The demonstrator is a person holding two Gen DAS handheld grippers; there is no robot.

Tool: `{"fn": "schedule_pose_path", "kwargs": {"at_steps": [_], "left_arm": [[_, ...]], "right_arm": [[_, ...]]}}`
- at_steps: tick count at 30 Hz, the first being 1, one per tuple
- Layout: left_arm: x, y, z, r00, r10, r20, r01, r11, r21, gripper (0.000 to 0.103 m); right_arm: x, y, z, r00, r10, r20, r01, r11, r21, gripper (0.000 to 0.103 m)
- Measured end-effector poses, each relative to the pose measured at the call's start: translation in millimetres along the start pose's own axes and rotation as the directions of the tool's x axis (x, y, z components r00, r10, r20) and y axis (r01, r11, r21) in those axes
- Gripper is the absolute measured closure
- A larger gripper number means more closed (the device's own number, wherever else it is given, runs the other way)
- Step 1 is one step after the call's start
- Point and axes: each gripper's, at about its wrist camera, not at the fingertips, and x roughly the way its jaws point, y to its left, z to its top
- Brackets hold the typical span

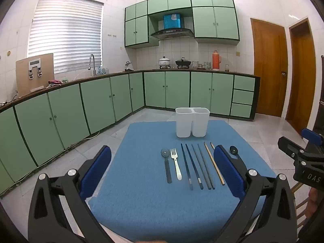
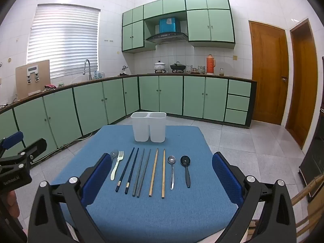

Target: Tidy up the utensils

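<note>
A row of utensils lies on the blue mat (image 2: pixel 141 212): a grey spoon (image 1: pixel 167 165), a white fork (image 2: pixel 116 167), navy chopsticks (image 2: pixel 127 170), grey chopsticks (image 2: pixel 141 172), wooden chopsticks (image 2: pixel 158 172), a steel spoon (image 2: pixel 172 170) and a black spoon (image 2: pixel 186 168). A white two-compartment holder (image 2: pixel 148 126) stands empty behind them; it also shows in the left wrist view (image 1: pixel 192 124). My left gripper (image 1: pixel 162 172) and right gripper (image 2: pixel 162 174) are both open and empty, held above the near part of the mat.
The mat covers a small table in a kitchen with green cabinets (image 2: pixel 91 105). Wooden doors (image 2: pixel 267 70) are at the right. A wooden chair back (image 2: pixel 307 202) sits near the table's right side.
</note>
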Motion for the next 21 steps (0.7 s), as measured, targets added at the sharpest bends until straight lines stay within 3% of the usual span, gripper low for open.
{"fn": "schedule_pose_path", "kwargs": {"at_steps": [21], "left_arm": [[-4.2, 2.1, 1.1, 1.0, 0.003, 0.017, -0.002, 1.0, -0.006, 0.005]], "right_arm": [[-0.2, -0.4, 0.2, 1.0, -0.001, 0.0, 0.001, 1.0, 0.002, 0.006]]}}
